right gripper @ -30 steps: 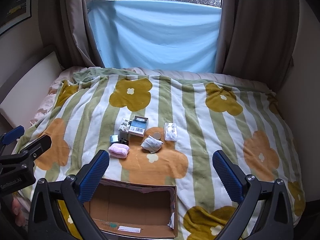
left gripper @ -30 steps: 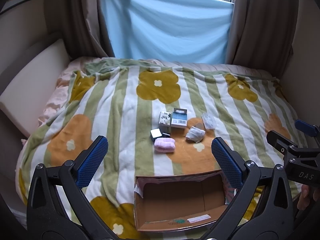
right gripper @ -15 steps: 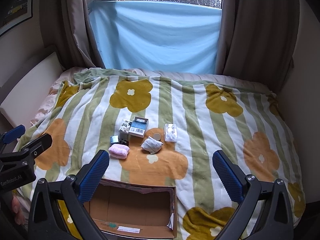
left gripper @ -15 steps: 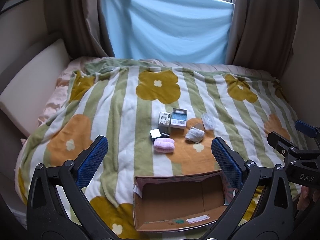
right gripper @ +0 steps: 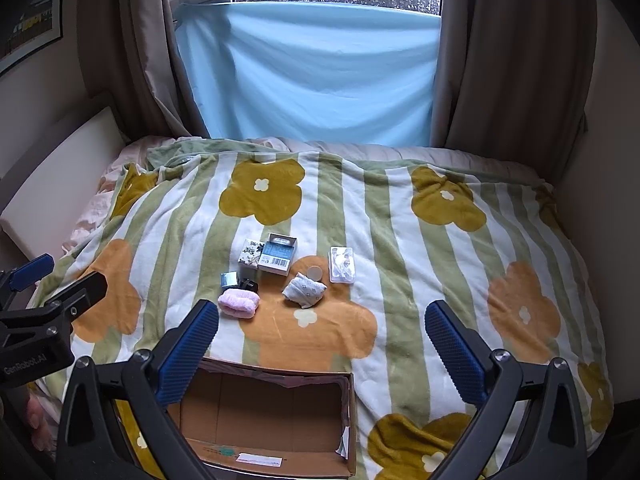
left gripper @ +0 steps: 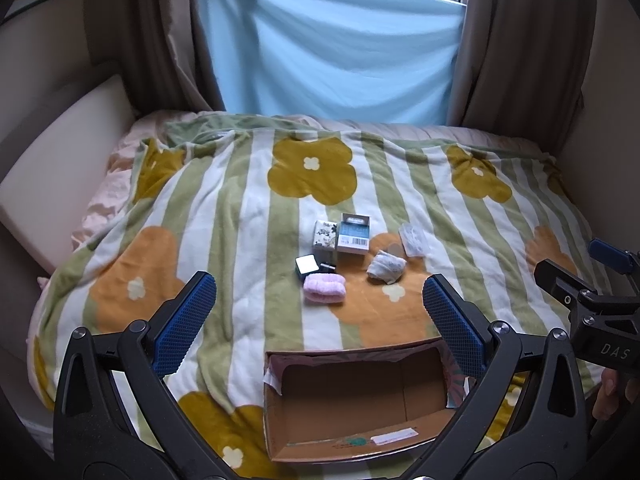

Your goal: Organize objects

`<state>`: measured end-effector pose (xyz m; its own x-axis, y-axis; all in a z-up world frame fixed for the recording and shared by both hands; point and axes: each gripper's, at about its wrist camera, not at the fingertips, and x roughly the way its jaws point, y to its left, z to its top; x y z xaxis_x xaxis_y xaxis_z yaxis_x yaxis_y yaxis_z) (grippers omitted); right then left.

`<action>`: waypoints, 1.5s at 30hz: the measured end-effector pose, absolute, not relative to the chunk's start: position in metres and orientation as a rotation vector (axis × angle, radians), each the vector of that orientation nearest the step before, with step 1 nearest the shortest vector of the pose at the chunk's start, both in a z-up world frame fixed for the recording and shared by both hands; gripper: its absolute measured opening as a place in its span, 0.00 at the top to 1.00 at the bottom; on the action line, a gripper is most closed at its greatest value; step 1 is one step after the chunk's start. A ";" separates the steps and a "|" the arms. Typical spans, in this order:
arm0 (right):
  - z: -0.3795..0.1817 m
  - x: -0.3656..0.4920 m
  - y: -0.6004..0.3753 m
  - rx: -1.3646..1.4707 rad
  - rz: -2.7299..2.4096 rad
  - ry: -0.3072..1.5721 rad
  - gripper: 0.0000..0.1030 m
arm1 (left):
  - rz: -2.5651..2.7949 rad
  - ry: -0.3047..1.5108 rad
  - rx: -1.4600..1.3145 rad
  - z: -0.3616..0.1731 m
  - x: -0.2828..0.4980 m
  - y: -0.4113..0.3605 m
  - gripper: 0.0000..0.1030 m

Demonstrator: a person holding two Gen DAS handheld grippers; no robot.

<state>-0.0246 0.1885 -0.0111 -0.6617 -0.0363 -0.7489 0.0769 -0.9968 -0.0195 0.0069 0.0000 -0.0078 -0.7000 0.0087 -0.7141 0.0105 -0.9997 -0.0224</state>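
An open cardboard box (left gripper: 360, 408) sits empty at the near edge of the bed; it also shows in the right wrist view (right gripper: 276, 416). Beyond it a small cluster lies on the blanket: a pink rolled cloth (left gripper: 324, 289) (right gripper: 239, 303), a blue-white carton (left gripper: 353, 233) (right gripper: 277, 254), a floral box (left gripper: 325, 234), a small dark case (left gripper: 306, 266), a patterned pouch (left gripper: 386, 267) (right gripper: 304, 289) and a clear packet (left gripper: 414, 236) (right gripper: 342, 264). My left gripper (left gripper: 320, 324) and right gripper (right gripper: 322, 352) are both open and empty, above the box.
The flowered striped blanket (left gripper: 240, 216) covers the bed. A cream headboard cushion (left gripper: 56, 176) is at the left, a wall at the right, a blue cloth over the window behind. Each gripper shows at the edge of the other's view.
Both views have shifted very slightly; the objects and the open grippers stand as before.
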 end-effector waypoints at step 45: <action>-0.071 -0.108 0.203 1.449 -2.695 -0.121 0.00 | -2.883 -0.030 1.482 -0.049 -0.130 -0.033 0.00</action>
<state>-0.1083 0.2028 -0.0709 -0.5497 -0.1070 -0.8285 0.0326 -0.9938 0.1068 -0.1304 -0.0329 -0.0486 -0.5781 0.0801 -0.8120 -0.0970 -0.9949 -0.0291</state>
